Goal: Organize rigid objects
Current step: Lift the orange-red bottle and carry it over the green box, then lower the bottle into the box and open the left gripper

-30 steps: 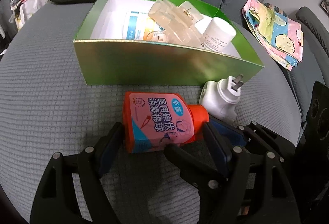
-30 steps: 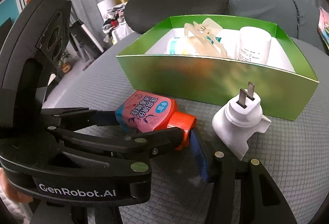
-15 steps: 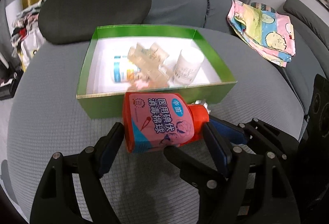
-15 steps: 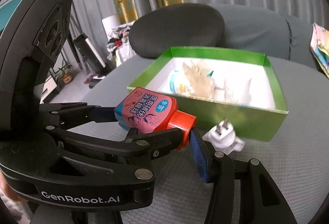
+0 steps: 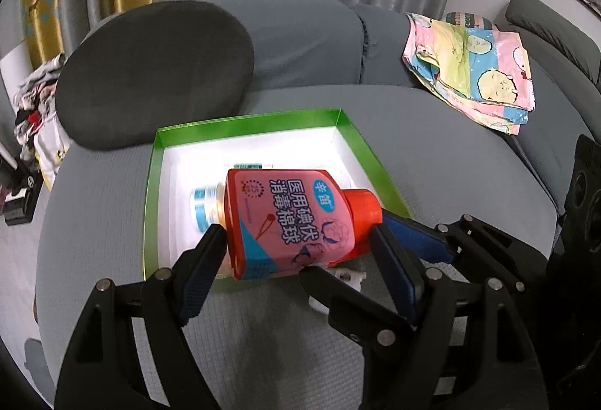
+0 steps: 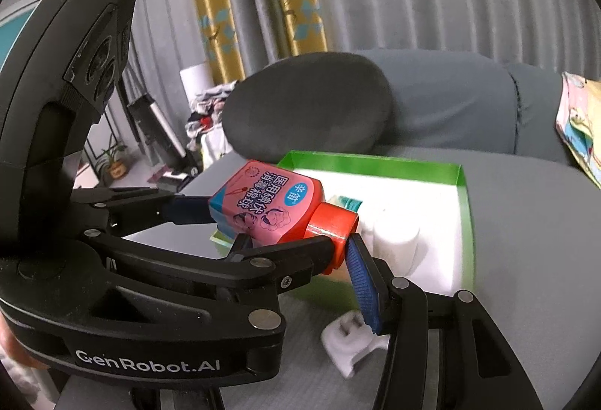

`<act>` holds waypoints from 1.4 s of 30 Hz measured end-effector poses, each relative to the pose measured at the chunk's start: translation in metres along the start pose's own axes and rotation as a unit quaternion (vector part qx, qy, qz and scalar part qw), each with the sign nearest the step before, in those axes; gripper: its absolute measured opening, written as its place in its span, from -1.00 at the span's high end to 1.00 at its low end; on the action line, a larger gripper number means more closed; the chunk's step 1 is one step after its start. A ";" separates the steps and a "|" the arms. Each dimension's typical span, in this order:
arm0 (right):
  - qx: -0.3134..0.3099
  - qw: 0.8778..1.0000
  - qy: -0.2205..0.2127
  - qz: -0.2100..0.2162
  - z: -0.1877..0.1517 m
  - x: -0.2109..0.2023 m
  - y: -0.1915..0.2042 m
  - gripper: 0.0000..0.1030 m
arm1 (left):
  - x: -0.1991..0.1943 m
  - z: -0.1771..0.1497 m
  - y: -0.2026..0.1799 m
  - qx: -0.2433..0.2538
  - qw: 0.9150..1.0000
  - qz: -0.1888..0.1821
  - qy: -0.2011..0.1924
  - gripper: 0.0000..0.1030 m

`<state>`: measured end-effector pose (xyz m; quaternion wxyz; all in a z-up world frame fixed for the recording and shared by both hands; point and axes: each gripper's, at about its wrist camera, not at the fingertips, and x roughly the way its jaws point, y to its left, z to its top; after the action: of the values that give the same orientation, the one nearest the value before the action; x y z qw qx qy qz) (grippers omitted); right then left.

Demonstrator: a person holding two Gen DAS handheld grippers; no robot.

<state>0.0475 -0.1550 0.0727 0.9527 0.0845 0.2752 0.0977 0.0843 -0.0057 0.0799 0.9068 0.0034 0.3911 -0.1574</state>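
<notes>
My left gripper [image 5: 296, 252] is shut on a pink bottle with an orange cap [image 5: 289, 218] and holds it in the air over the near part of the green box [image 5: 248, 126]. The bottle also shows in the right wrist view [image 6: 274, 203], with the left gripper [image 6: 263, 222] gripping it end to end. The green box [image 6: 460, 180] holds a white jar [image 6: 398, 241] and a teal-labelled bottle [image 5: 203, 207]. A white plug adapter [image 6: 349, 342] lies on the grey cushion in front of the box. Of my right gripper only one blue-padded finger [image 6: 362, 282] shows, beside the bottle cap.
A dark round cushion [image 5: 157, 71] stands behind the box. A colourful folded cloth [image 5: 473, 68] lies on the sofa at the back right. The grey ribbed seat [image 5: 450, 154] surrounds the box. Clutter and a stand are off the left edge.
My left gripper has lifted the pink bottle off the cushion and carried it up and forward over the box. The right gripper rose alongside it. The plug adapter stayed put.
</notes>
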 end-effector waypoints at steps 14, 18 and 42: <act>-0.003 1.000 0.018 0.001 0.039 0.042 -0.027 -0.04 | 0.039 0.041 0.025 -0.036 0.999 -0.020 0.019 -0.54; -0.003 0.999 0.034 0.004 0.043 0.061 -0.034 -0.04 | 0.055 0.044 0.037 -0.060 0.997 -0.028 0.031 -0.54; -0.017 0.996 0.091 -0.018 0.027 0.098 -0.039 -0.04 | 0.103 0.037 0.053 -0.096 0.993 -0.026 0.069 -0.54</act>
<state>0.1483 -0.1725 0.0368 0.9267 0.0542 0.3604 0.0920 0.1924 0.0104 0.0264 0.8693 -0.0835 0.4661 -0.1421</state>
